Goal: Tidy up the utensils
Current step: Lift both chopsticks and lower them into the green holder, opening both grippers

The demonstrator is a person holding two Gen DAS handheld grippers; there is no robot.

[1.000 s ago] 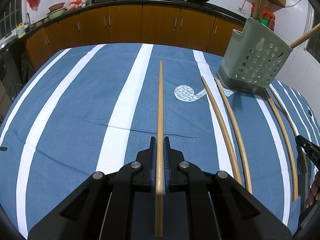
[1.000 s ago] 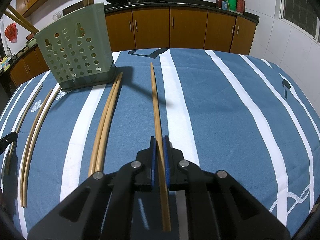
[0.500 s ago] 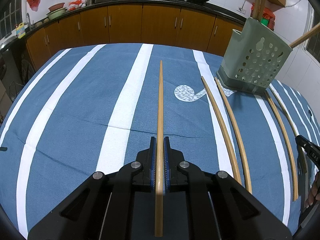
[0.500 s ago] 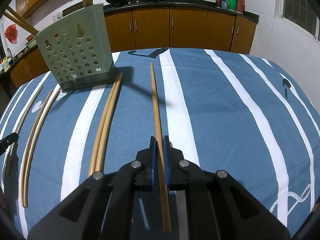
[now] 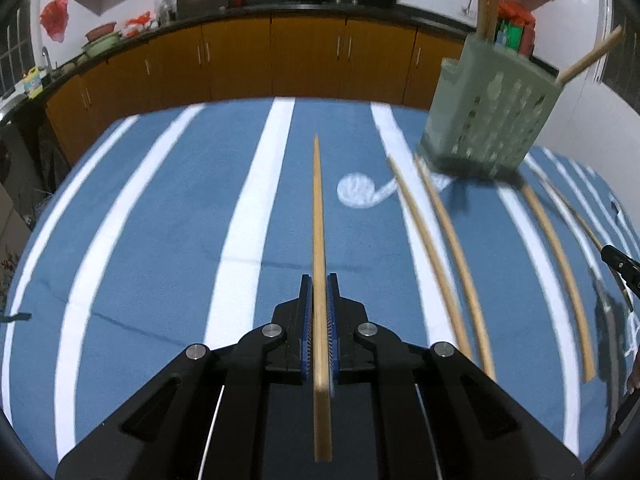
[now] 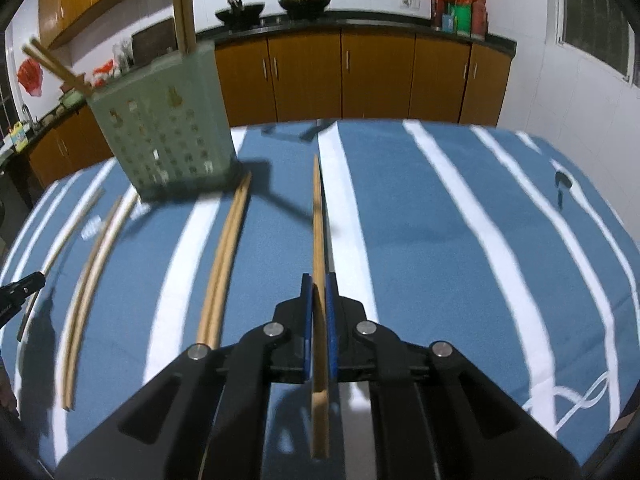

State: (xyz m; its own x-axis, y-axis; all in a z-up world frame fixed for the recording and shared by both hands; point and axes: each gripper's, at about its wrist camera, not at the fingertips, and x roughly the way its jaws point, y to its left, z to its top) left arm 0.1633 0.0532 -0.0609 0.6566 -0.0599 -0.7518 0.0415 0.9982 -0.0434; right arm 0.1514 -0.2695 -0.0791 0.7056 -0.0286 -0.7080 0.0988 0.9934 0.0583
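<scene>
Chopsticks are the matter here: each hand's tool is clenched on one. Between the left jaws a single bamboo chopstick (image 5: 318, 216) is pinched near its thick end, its thin tip running straight ahead of the left gripper (image 5: 319, 280) over the blue cloth with white stripes (image 5: 168, 208) that covers the surface. The right gripper (image 6: 319, 280) grasps another chopstick (image 6: 318, 220) the same way, shaft pointing forward past the jaws, with its shadow falling on the cloth to the left of it.

Ahead and to the right of the left jaws stands a pale green perforated holder (image 5: 488, 116), with several chopsticks already poking out of its top, some upright and one leaning out to the right. In the right wrist view the same holder (image 6: 168, 128) sits ahead and to the left of the jaws.

Loose chopsticks lie on the cloth between the two tools: a pair (image 6: 226, 256) just left of the right jaws, their far tips near the holder's base, and further left another pair (image 6: 92, 276) side by side, with a single stick beyond them. From the left wrist, two sticks (image 5: 444, 256) lie right of the jaws, and more further right (image 5: 556, 264).

Wooden cabinets (image 5: 240, 60) run along the far wall behind the surface.
</scene>
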